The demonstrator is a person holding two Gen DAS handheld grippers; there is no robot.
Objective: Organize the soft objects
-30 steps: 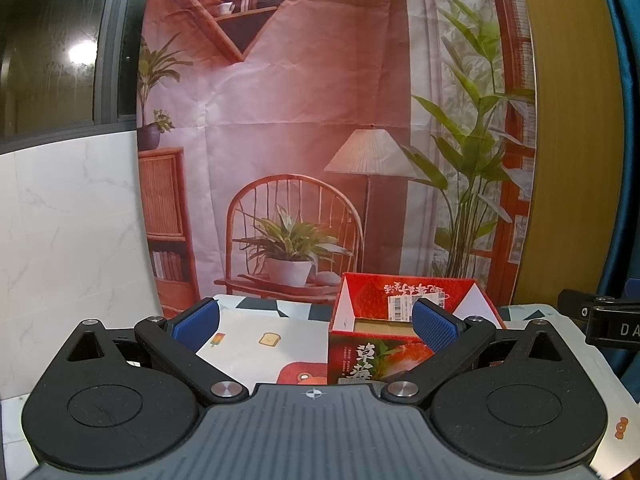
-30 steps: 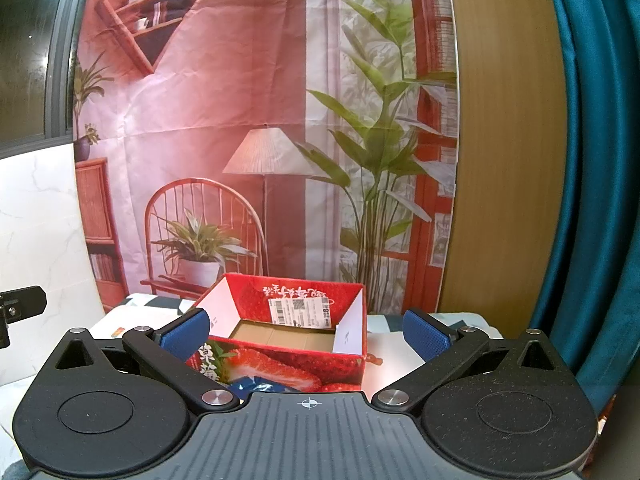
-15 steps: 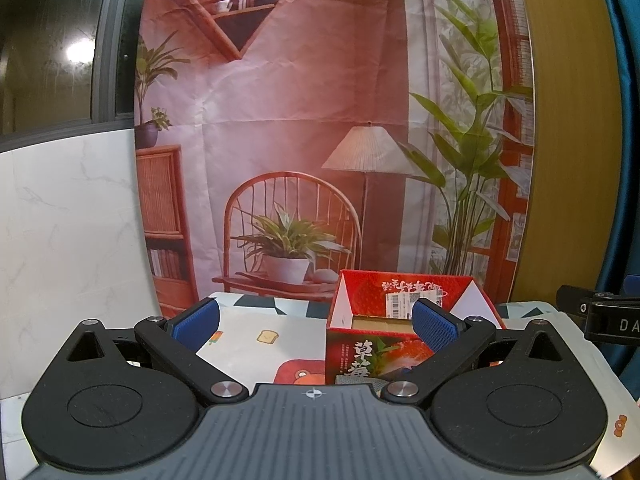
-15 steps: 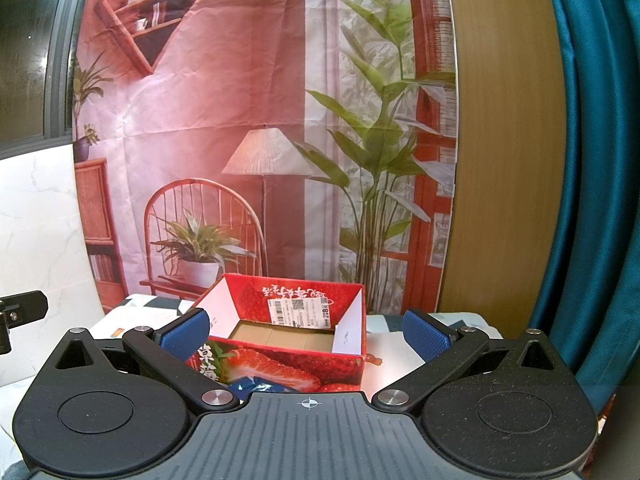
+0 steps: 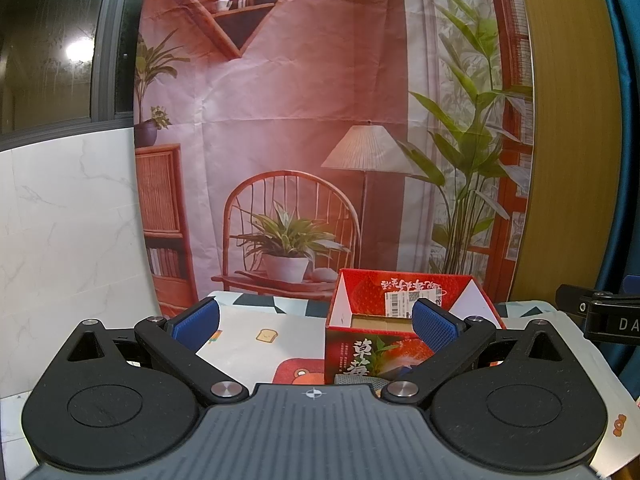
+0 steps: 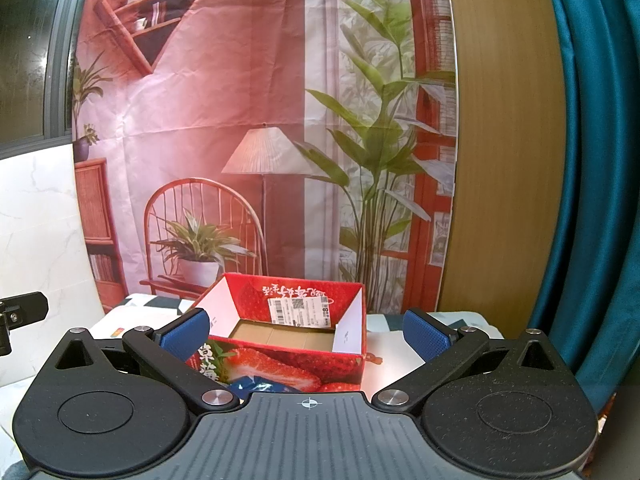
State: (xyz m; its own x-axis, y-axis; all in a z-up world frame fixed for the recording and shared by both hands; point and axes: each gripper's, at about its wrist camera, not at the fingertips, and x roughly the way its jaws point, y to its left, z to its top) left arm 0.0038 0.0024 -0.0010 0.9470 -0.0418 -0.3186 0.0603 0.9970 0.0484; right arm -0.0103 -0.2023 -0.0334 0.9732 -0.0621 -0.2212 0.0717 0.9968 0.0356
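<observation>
Your left claw (image 5: 315, 323) and right claw (image 6: 304, 331): both released, holding nothing. Red strawberry box (image 6: 294, 360): open-topped, on the counter (image 5: 248, 344) ahead of you.

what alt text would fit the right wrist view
An open hand-held gripper points at a red strawberry box with its top open and nothing visible inside, standing on a patterned cloth. A blue packet peeks out just before the box; behind hang a printed room backdrop and a teal curtain.
</observation>
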